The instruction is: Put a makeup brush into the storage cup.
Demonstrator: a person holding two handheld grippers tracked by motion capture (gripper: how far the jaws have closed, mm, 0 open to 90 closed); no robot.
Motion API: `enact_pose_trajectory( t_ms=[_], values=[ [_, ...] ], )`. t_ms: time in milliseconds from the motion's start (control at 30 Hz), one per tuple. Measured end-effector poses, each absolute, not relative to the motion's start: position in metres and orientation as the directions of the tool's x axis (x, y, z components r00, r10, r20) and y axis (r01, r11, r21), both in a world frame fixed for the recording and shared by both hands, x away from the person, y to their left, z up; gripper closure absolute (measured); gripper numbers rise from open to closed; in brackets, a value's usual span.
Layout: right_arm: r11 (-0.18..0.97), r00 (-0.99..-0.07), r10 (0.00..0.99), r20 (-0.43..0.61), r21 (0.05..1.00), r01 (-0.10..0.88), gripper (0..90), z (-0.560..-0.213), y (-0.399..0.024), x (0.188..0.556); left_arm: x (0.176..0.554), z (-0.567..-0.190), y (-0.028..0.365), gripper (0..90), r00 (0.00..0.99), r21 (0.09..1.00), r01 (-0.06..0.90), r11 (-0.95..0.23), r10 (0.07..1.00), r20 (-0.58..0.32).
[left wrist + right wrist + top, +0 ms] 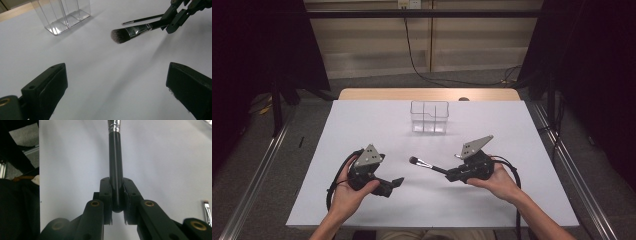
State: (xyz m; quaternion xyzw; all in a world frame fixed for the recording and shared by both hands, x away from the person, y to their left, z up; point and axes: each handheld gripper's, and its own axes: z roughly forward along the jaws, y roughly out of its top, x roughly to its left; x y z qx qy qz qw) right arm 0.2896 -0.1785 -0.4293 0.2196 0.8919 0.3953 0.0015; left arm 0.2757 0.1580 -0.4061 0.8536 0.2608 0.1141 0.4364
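Observation:
A makeup brush (427, 165) with a black handle, silver ferrule and dark bristles is held just above the white table, bristles pointing left. My right gripper (450, 175) is shut on its handle; in the right gripper view the handle (116, 170) sits clamped between the two pads of that gripper (116, 195). My left gripper (396, 183) rests low at the front left, pointing right, open with nothing between its pads (47, 87). In the left gripper view the brush (130, 32) hangs ahead, carried by the right gripper (175, 18).
A clear plastic organiser (429, 117) with several compartments stands at the back middle of the table (362, 125) and also appears as the organiser (62, 15) at upper left. A thin black brush (141, 19) lies on the table behind the held one; its tip (207, 212) shows at the lower right.

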Motion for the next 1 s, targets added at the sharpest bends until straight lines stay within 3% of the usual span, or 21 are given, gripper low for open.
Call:
enact_pose_trajectory(
  t_ms=[1000],
  values=[
    [0.370, -0.884, 0.431, 0.180, 0.858, 0.355, 80.3, -0.432, -0.184, 0.277, 0.271, -0.408, 0.161, 3.6, 0.839, 0.833, 0.320, -0.451, 0.543, -0.029]
  ],
)
